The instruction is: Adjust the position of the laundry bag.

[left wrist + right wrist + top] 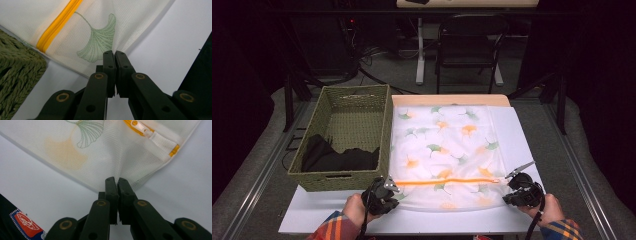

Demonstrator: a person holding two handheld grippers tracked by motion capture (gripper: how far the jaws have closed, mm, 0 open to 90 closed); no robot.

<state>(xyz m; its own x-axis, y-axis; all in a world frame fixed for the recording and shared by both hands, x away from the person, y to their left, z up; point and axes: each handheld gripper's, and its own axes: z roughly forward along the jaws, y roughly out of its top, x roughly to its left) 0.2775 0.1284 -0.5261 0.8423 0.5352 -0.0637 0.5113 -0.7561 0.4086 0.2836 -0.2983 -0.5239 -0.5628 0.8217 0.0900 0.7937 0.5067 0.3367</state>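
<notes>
A white mesh laundry bag printed with green and orange ginkgo leaves lies flat on the white table. An orange zipper runs across its near end. My left gripper pinches the bag's near left edge, and in the left gripper view the jaws are shut on the mesh beside the zipper. My right gripper holds the near right corner. In the right gripper view its jaws are closed on the mesh below the zipper pull.
A green woven basket stands left of the bag with dark clothing inside. Its side is close to my left gripper. A chair and cables are on the floor beyond the table.
</notes>
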